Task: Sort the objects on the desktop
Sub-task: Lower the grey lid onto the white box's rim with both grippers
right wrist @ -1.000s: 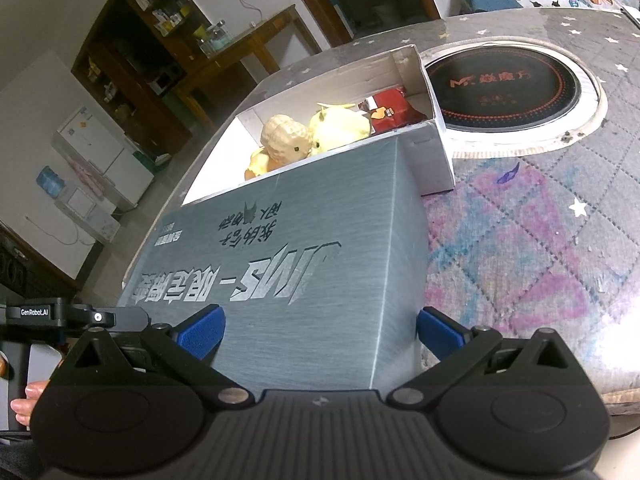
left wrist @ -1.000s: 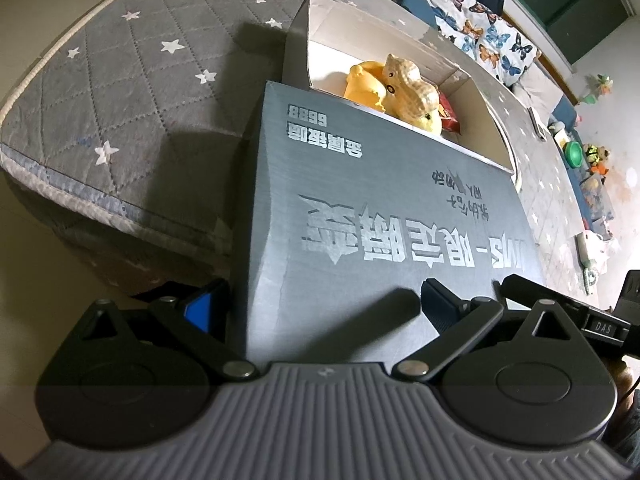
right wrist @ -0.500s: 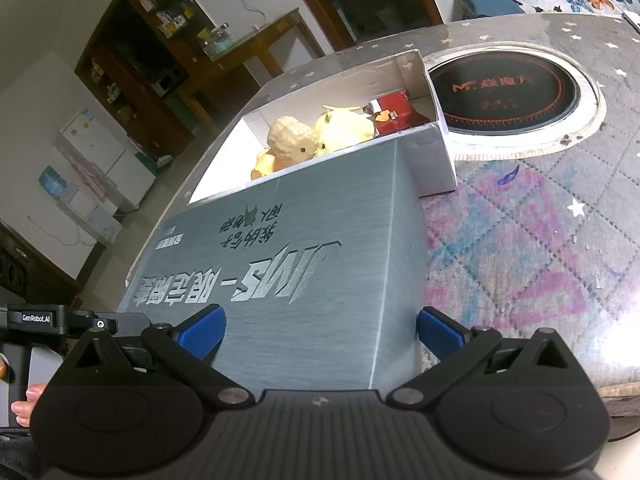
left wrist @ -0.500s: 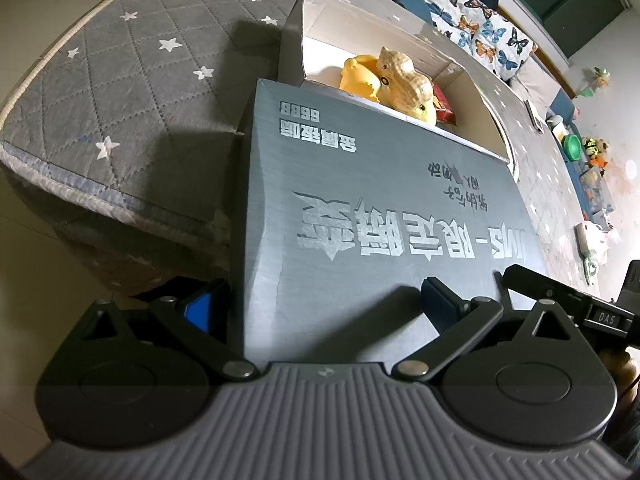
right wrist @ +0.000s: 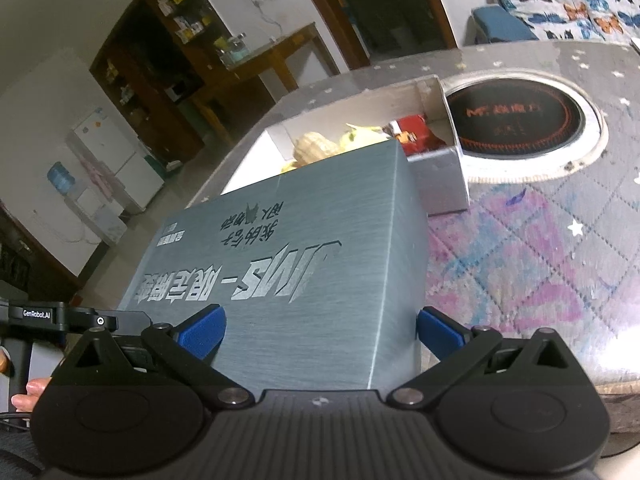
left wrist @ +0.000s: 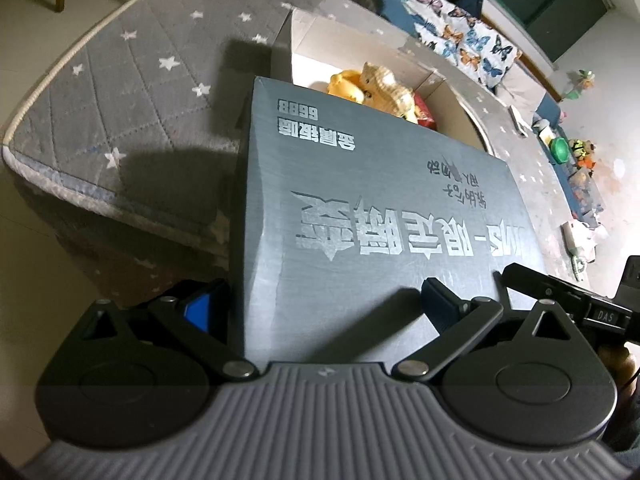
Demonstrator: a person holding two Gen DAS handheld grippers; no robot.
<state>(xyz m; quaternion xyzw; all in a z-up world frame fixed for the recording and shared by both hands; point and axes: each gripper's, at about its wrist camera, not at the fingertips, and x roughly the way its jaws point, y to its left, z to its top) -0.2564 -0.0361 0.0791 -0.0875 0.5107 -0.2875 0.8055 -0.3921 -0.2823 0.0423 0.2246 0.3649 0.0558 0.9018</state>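
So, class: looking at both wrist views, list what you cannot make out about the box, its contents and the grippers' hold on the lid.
- Near part of the open box, both views: covered by the grey lid.
- Yellow toy and red item: partly hidden by the peanut toy and the lid edge.
- Left gripper, right gripper: pads straddle the lid's corners; actual contact cannot be told.
- Lid's near edge: hidden behind the gripper bodies.

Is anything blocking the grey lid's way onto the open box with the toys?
Nothing visible does. The grey lid, gripped by the left gripper and right gripper, already overlaps the open box; the toys sit below it.
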